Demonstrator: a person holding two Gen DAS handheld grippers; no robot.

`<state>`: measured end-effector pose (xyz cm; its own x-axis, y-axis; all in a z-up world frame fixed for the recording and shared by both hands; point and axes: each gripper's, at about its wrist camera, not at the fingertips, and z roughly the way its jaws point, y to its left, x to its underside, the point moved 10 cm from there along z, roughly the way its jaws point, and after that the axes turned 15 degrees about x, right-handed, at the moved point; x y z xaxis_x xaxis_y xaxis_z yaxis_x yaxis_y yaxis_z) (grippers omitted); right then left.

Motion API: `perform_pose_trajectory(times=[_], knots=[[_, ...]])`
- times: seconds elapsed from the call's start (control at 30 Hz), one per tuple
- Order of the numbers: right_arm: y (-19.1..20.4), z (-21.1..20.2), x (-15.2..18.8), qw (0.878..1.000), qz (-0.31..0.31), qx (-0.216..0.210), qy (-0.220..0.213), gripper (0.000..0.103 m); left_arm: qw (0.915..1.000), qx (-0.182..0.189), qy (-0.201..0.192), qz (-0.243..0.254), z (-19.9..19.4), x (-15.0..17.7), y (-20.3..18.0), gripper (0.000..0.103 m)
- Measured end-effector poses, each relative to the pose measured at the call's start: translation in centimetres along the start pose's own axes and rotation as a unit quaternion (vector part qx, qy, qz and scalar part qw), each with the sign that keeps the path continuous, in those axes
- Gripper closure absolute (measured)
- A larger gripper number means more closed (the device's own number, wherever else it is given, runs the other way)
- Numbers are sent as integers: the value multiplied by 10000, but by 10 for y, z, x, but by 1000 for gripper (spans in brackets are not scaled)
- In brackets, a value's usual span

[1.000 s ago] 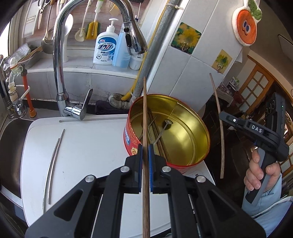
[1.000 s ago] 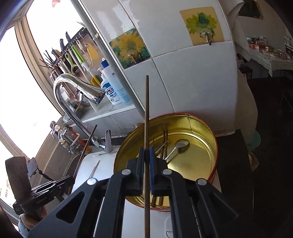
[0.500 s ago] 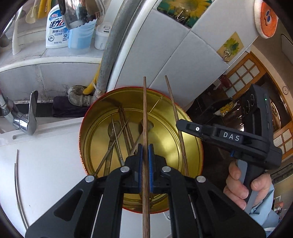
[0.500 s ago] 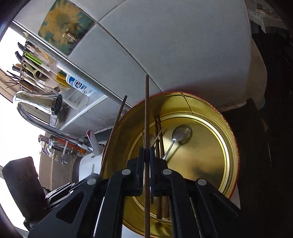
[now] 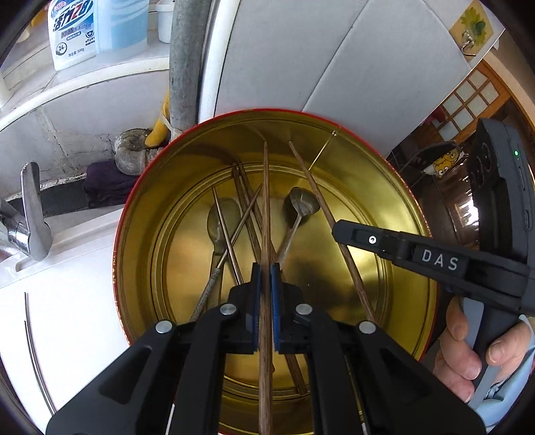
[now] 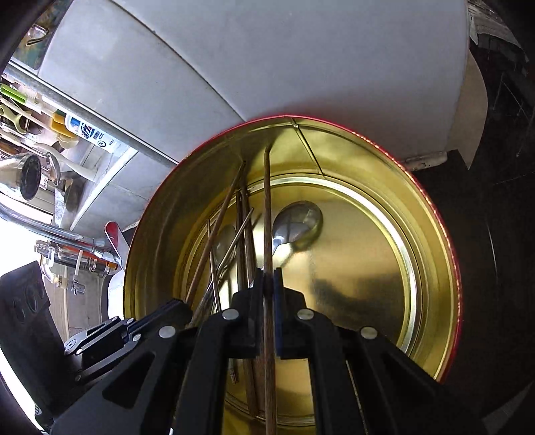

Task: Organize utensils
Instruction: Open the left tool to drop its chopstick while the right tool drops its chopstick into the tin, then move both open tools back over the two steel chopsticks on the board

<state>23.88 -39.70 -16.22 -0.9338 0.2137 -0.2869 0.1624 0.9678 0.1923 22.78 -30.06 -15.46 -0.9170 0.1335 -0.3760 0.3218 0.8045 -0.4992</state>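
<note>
A round tin (image 5: 414,214) (image 6: 434,241), gold inside with a red rim, fills both views. Several wooden and metal chopsticks and two metal spoons (image 5: 302,207) (image 6: 297,221) lie on its floor. My left gripper (image 5: 264,277) is shut on a wooden chopstick (image 5: 265,200) that points down into the tin. My right gripper (image 6: 267,284) is shut on another wooden chopstick (image 6: 267,207), its tip close to the far wall. In the left wrist view the right gripper (image 5: 337,231) holds its chopstick (image 5: 314,187) slanting over the tin. The left gripper's chopstick (image 6: 217,231) shows at the left in the right wrist view.
The tin stands on a white board (image 5: 67,294) beside a sink tap (image 5: 30,214); two metal chopsticks (image 5: 33,354) lie on the board at the left. A white tiled wall (image 5: 301,60) rises just behind the tin. Bottles (image 5: 73,30) stand on a ledge. A hand (image 5: 468,354) grips the right tool.
Both grippers have come down and forward over the tin with their chopsticks still gripped. The tin now fills both views and the chopstick tips reach inside it.
</note>
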Motion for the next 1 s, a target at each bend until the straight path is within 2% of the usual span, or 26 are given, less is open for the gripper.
perform_pose_trajectory(times=[0.1, 0.13, 0.17, 0.2, 0.23, 0.27, 0.37, 0.63, 0.8, 0.83, 0.97, 1.0], knots=[[5, 2, 0, 9996, -227, 138, 49, 96, 9996, -241, 70, 117, -1, 3, 0, 96], [7, 1, 0, 9994, -283, 192, 34, 94, 9991, -382, 92, 142, -2, 5, 1, 90], [9, -3, 0, 9993, -313, 191, -13, 78, 9985, -502, 105, 174, -4, 6, 2, 70], [11, -6, -1, 9992, -329, 201, -77, 67, 9980, -594, 91, 218, -5, 6, 3, 54], [11, -9, -3, 9991, -323, 227, -158, 46, 9974, -662, 11, 290, -7, 5, 1, 37], [11, -13, -5, 9989, -323, 245, -252, 42, 9967, -713, -77, 391, -10, 4, -1, 37], [14, -16, -7, 9984, -410, 231, -312, 42, 9952, -780, -54, 595, -10, 4, -7, 36], [9, -15, -4, 9988, -343, 216, -261, 42, 9949, -793, -31, 624, -8, 6, -7, 36], [4, -25, -2, 9983, -322, 295, -389, 42, 9951, -768, -82, 622, -9, 5, -8, 36], [3, -30, -1, 9977, -330, 363, -473, 41, 9953, -744, -130, 609, -12, 6, -9, 36], [-4, -51, 0, 9936, -281, 573, -928, 16, 9945, -627, -451, 711, -28, 9, -18, 35], [-6, -57, 0, 9921, -241, 631, -1056, 14, 9938, -603, -554, 755, -34, 10, -20, 34]])
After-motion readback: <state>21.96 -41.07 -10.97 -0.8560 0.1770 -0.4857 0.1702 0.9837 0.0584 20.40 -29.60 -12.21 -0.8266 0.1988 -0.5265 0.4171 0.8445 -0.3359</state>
